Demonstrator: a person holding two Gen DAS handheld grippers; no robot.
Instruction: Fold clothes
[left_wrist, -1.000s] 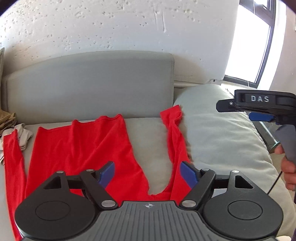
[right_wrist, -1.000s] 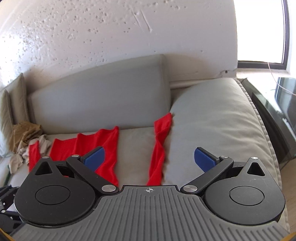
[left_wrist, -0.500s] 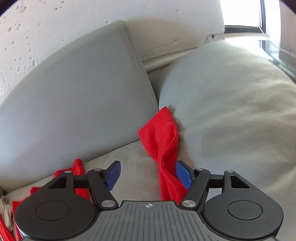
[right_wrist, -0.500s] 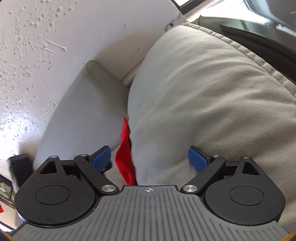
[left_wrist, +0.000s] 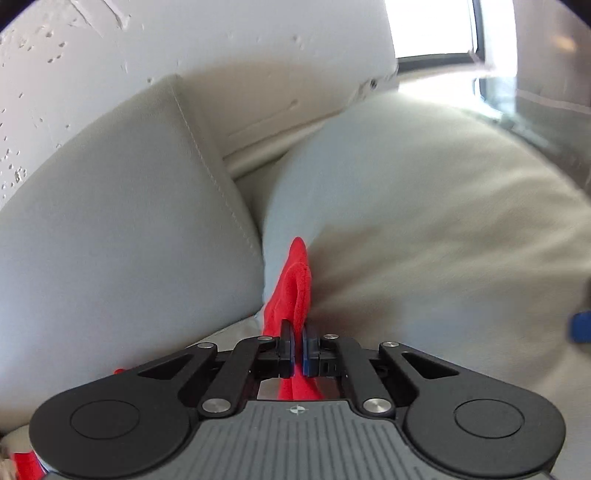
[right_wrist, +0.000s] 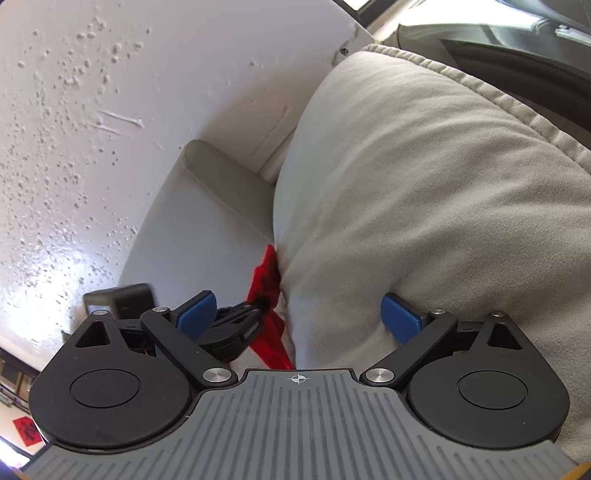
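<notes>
Red garment (left_wrist: 293, 291) bunched into a narrow strip, long axis running away from the left wrist camera, far tip pointing up into the crease between grey back cushion (left_wrist: 122, 229) and big beige cushion (left_wrist: 436, 236); near end passing down under the tool body. Left gripper (left_wrist: 298, 345) clamped on that strip, jaws having just closed, blue pads pressed against the red cloth from both sides. Same pinch visible from the right wrist view: black fingers of the left gripper (right_wrist: 258, 306) meeting on the red garment (right_wrist: 266, 280) right at the edge of the beige cushion (right_wrist: 424, 192). Right gripper (right_wrist: 299, 314) spread wide, blue pads well apart, nothing between them but cushion fabric, right-hand pad lying against the beige cushion. No readable brand or label on either tool; only a small crosshair mark on each ribbed grey body. A red square with a dark character (right_wrist: 26, 430) low at the left edge, too small to read. Soft upholstered sofa for a surface, rough pitted white wall (right_wrist: 92, 110) behind, bright window (left_wrist: 432, 29) at upper right, dark glass-topped furniture (right_wrist: 517, 48) beyond the beige cushion.
</notes>
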